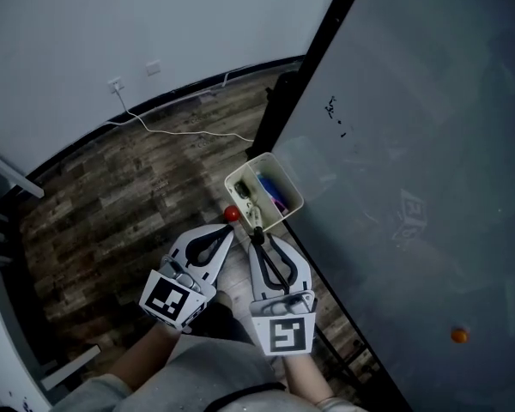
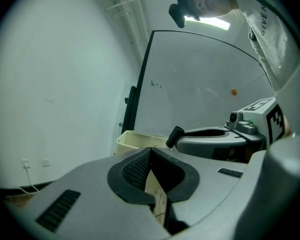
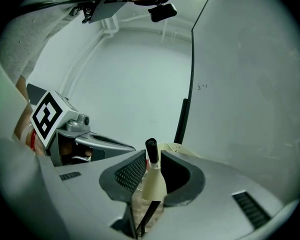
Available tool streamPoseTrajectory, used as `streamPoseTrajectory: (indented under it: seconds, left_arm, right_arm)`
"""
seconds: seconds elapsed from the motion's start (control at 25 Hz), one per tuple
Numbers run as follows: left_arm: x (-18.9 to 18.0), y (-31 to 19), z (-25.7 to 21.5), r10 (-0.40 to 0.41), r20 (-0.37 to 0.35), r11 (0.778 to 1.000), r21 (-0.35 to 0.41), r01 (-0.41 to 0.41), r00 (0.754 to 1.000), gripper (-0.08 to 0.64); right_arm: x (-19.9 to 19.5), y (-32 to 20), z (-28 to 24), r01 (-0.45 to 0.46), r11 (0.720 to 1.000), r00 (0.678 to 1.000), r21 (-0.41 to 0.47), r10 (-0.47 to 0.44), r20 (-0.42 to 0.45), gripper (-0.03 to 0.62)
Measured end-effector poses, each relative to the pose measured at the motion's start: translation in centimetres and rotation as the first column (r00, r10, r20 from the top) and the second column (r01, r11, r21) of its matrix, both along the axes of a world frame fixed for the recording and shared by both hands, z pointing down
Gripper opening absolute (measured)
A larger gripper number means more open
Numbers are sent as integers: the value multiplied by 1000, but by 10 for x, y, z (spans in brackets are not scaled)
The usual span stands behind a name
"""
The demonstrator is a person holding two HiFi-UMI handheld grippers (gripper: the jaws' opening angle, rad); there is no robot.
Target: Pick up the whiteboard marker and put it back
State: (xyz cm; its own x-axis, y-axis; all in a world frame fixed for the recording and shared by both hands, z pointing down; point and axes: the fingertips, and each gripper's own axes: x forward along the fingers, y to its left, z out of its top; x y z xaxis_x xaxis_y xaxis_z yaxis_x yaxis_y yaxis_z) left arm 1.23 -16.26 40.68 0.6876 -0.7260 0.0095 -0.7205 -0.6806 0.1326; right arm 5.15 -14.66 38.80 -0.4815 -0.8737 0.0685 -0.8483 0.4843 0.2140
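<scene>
Right gripper [image 3: 151, 158] was clenched on the whiteboard marker [image 3: 153, 181], black end toward the cream holder [image 1: 256, 159]; with my left gripper [image 2: 150, 151] closed empty, I judged a slow, aligned insertion best.

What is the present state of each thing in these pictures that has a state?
Left gripper: shut, empty.
Right gripper: shut on the whiteboard marker.
Whiteboard marker: held in the jaws, close by the holder box.
Holder box: open at the top, pens inside.
Whiteboard: nearly clean, a few small marks.
</scene>
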Motion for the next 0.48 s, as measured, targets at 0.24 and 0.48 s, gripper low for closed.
streamPoseTrajectory:
  seconds: [0.24,0.48]
  left_arm:
    - [2,-15,-9,55,4,998,29,-55,998,15]
    - [4,-22,-8,106,0,994,25,-106,994,15]
  right_arm:
    - [-3,-11,3,-31,999,999,-19,30,-14,84]
    - [-8,-13,16,-38,997,994,-66,31,-105,84]
